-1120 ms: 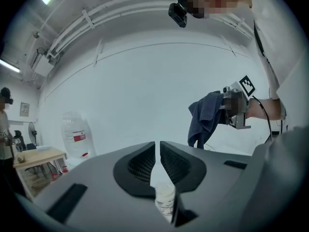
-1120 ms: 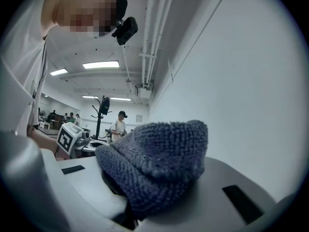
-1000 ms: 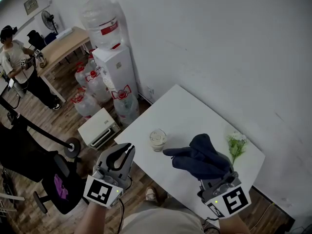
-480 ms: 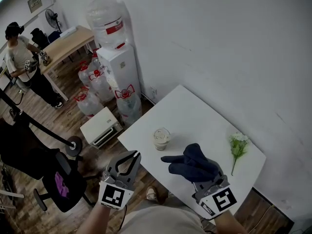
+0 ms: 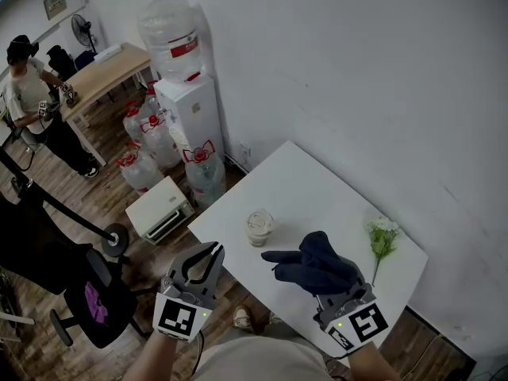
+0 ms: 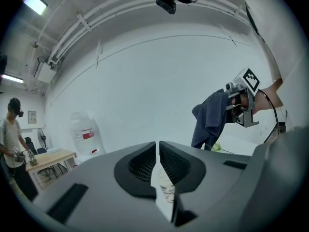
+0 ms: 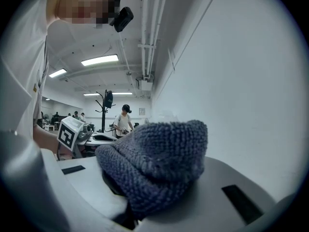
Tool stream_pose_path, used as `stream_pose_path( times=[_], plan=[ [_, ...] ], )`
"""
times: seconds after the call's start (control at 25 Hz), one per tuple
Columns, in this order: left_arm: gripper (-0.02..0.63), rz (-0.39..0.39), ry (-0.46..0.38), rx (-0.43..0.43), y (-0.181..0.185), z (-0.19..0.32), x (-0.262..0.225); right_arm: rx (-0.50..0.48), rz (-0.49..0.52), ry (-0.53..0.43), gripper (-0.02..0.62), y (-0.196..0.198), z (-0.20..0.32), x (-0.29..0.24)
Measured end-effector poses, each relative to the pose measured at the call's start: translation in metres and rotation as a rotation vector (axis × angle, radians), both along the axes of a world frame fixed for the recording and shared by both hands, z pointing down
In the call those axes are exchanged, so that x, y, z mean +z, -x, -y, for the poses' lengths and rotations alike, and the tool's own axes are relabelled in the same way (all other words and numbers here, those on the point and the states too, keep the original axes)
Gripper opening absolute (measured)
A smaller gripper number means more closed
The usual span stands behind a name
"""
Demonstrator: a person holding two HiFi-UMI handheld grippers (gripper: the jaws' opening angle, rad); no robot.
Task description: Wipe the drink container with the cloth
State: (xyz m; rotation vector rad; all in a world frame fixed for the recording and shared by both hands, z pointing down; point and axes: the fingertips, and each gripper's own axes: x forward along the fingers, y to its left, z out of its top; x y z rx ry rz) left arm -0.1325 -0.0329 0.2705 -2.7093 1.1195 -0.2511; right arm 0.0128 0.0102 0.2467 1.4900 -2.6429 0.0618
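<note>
Drink container (image 5: 259,227), just one, one dark cloth (image 5: 313,264)

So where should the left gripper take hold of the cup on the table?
Around the mid side wall of the cup, coming in level from the person's left, the table-edge side. It stands upright and alone, the left gripper is nearest there, and its shut fingers would need opening first.

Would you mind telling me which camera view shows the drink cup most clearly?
The head view: the drink cup stands whole on the white table. The left gripper view shows only a sliver of it through the narrow slit between its shut jaws. The right gripper view shows none, only the dark cloth in its jaws.
</note>
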Motion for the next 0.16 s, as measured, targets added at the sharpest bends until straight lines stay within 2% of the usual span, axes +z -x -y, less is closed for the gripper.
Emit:
stream_pose_path(
  times=[0.16],
  plan=[
    [0.038,-0.008,0.017,0.004,-0.0016,-0.0038,-0.005,0.008,0.001,-0.002,0.054,-0.0019,-0.0023,-0.0072]
  ],
)
